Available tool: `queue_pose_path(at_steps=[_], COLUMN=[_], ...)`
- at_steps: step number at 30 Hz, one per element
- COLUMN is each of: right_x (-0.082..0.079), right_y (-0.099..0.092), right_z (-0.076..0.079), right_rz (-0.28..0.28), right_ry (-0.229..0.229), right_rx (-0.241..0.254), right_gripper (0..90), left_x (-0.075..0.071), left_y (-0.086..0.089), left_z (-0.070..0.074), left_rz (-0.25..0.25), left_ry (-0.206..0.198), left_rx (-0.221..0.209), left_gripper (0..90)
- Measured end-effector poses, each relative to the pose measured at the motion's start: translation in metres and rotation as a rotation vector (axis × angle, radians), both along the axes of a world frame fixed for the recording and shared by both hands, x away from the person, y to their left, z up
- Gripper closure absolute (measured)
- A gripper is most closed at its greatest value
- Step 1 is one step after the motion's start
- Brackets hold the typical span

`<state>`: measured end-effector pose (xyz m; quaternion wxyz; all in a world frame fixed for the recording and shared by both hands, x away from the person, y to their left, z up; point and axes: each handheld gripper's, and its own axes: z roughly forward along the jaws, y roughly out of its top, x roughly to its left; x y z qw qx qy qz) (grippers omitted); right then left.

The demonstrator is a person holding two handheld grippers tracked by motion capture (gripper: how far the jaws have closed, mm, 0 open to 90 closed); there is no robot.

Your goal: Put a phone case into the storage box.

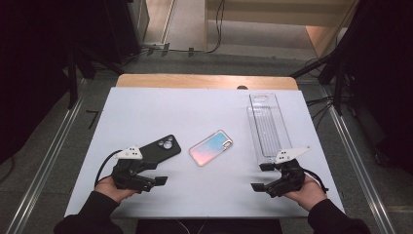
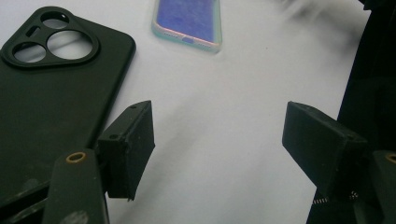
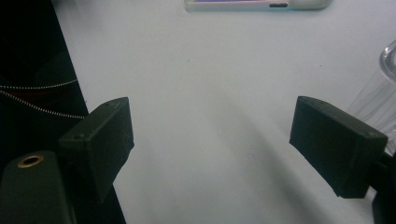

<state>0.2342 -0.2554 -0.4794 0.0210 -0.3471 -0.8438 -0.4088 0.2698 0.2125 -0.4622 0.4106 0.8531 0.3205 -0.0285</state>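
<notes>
The iridescent phone case (image 1: pixel 211 147) lies flat near the middle of the white table (image 1: pixel 146 112), and serves here as the landmark. To its left, just apart from it, lies the black phone case (image 1: pixel 158 148), camera cut-outs at the far end. To its right, well apart, a clear plastic tray (image 1: pixel 267 126) runs lengthwise away from the person, reaching the table's far edge.

The left gripper (image 1: pixel 160 181) sits nearer the person than the iridescent case and to its left, just beside the near end of the black case. Its 2 jaws stand apart with only bare table between them; in the left gripper view the left gripper (image 2: pixel 219 140) has the black phone case (image 2: pixel 51 102) beside its left-hand jaw, the iridescent phone case (image 2: pixel 189 21) farther ahead. Whether that jaw touches the black case cannot be told.

The right gripper (image 1: pixel 258 176) is held to the right of the iridescent case and nearer the person, just at the near end of the tray. Its 2 jaws are also spread apart, holding nothing; in the right gripper view the right gripper (image 3: pixel 210 140) faces bare table, the iridescent phone case (image 3: pixel 257 4) at the top edge and the clear plastic tray (image 3: pixel 378 102) just beyond the right-hand jaw
</notes>
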Motion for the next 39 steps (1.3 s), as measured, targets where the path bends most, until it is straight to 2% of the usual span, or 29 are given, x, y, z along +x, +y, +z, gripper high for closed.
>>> queue_pose_path(at_steps=[21,39], right_x=[-0.0004,-0.0006], right_y=[-0.0008,-0.0012], right_z=[0.0006,0.0006], right_rz=[-0.006,-0.012], right_ry=[0.0,0.001], right_rx=[0.007,0.007], right_gripper=[11.9,12.0], left_x=[0.0004,0.0005], left_y=[0.0039,0.0033], left_z=[0.0015,0.001], left_rz=[0.012,0.002], left_ry=[-0.001,0.002], left_rx=[-0.009,0.01], left_gripper=[26.0,26.1])
